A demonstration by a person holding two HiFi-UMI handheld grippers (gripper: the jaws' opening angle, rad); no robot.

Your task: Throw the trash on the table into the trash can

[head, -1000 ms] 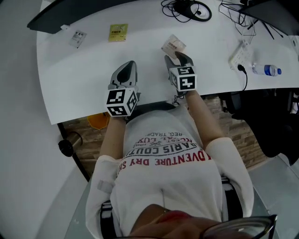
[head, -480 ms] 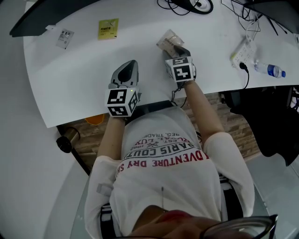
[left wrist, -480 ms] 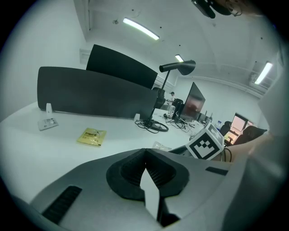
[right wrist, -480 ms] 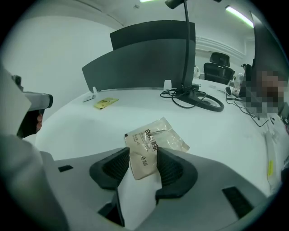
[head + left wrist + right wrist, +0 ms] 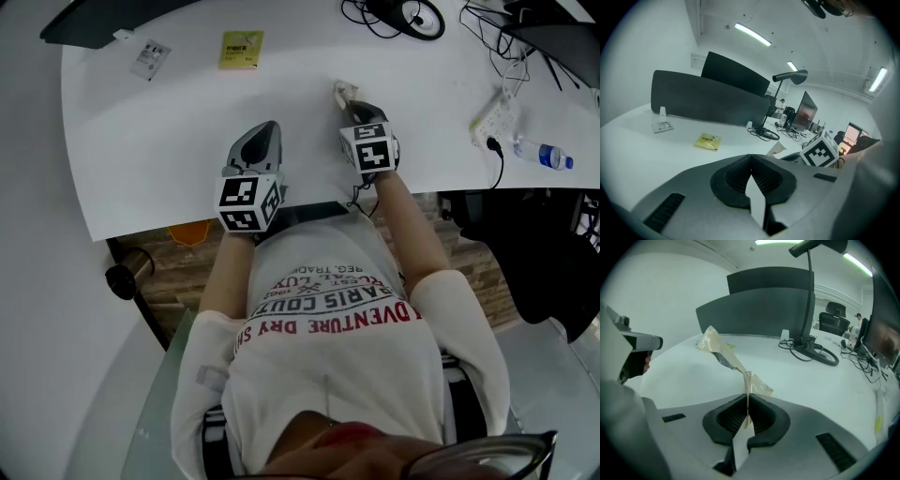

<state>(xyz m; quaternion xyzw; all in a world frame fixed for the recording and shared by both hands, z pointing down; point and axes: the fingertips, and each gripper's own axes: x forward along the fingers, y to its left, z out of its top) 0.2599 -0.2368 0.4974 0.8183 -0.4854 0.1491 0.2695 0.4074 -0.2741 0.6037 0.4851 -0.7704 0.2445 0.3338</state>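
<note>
A crumpled clear and beige wrapper (image 5: 723, 354) stands up from the white table (image 5: 169, 141). My right gripper (image 5: 748, 409) is shut on its lower end; its jaws have just been closing on it. In the head view only the wrapper's tip (image 5: 342, 91) shows beyond that gripper (image 5: 351, 105). My left gripper (image 5: 262, 131) hovers low over the table to the left, shut with nothing between its pads (image 5: 751, 164). A yellow packet (image 5: 240, 49) and a small white packet (image 5: 150, 58) lie flat at the far left of the table.
Coiled cables (image 5: 403, 14), a power strip (image 5: 487, 117) and a water bottle (image 5: 539, 152) lie at the table's right. A dark divider panel (image 5: 708, 101) runs along the far edge. Below the near edge show an orange object (image 5: 187, 232) and a dark cylinder (image 5: 127, 278).
The right gripper came down over the wrapper and closed on it; the wrapper, flat before, now stands pinched and crumpled. The left gripper has sunk slightly and stayed shut.
</note>
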